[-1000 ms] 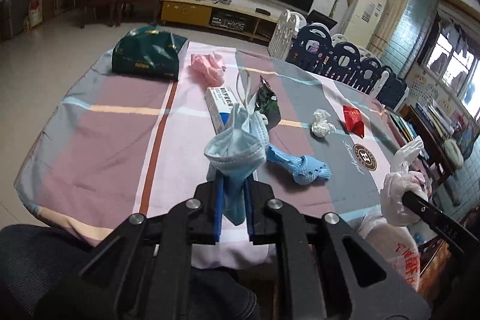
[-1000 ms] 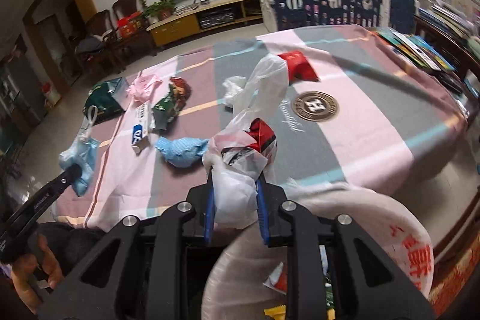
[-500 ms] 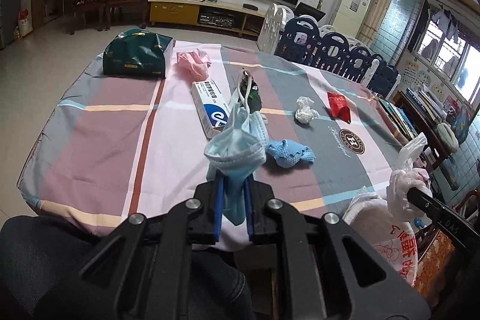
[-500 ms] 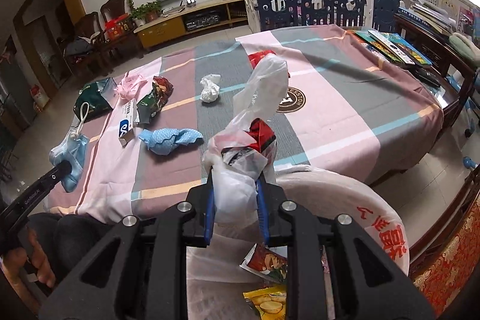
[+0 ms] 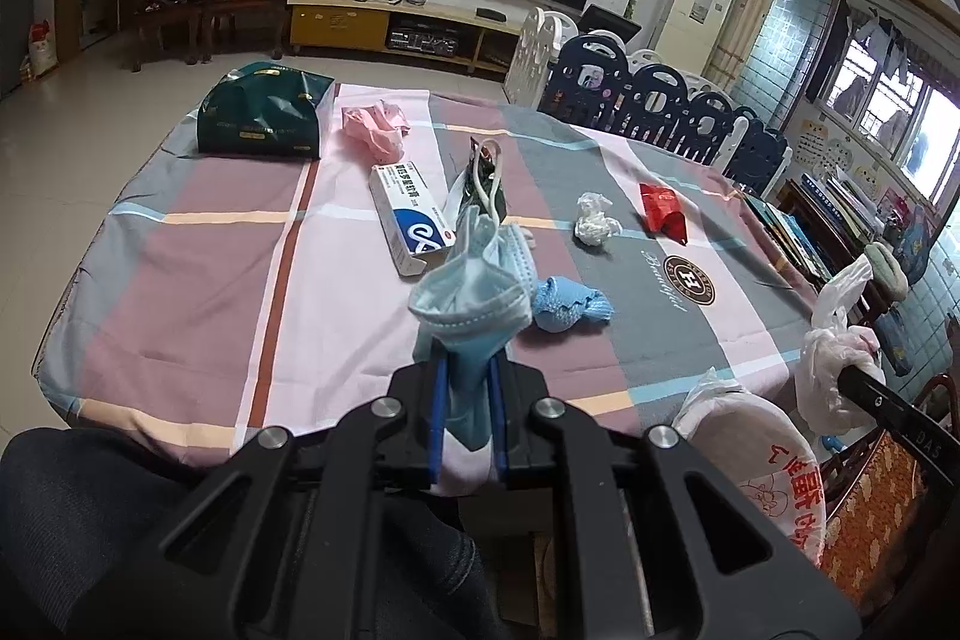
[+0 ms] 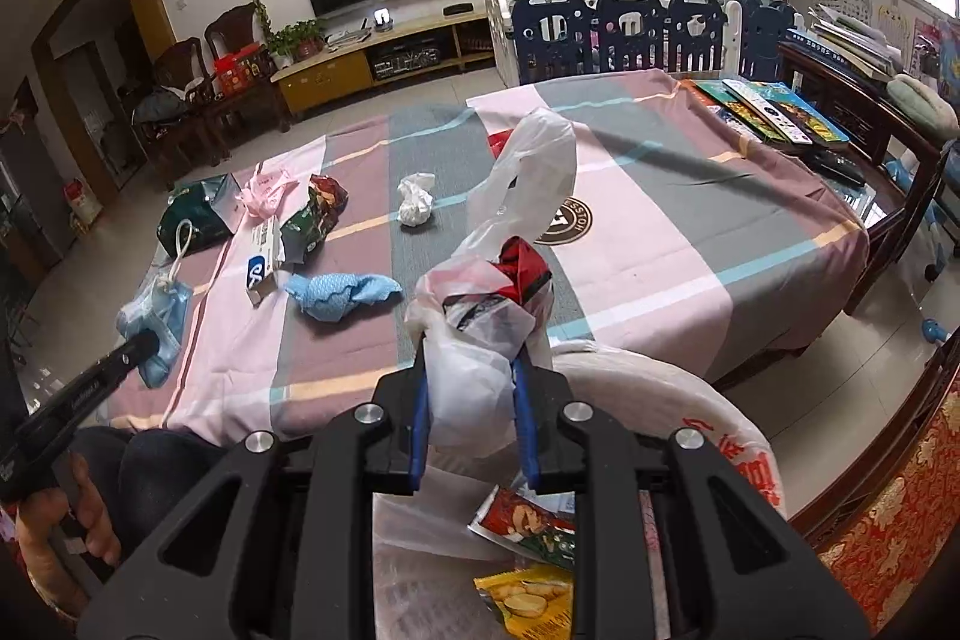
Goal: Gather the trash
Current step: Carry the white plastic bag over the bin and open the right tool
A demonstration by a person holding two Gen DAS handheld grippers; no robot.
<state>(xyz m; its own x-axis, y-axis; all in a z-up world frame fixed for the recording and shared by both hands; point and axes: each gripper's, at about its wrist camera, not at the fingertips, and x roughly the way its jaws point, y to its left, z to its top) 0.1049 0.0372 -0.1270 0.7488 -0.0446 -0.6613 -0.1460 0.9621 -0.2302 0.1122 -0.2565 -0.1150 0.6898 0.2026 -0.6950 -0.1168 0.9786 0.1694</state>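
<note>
Trash bag beside the surface, my left gripper fingers clamped on a blue mask, my right gripper fingers clamped on a crumpled plastic bag.

My left wrist camera looks forward and down along its fingers from the table's near edge, facing the television wall. My right wrist camera sits further right, above the white bag, aimed the same way. Both share the checked tablecloth and see each other's gripper.
</note>
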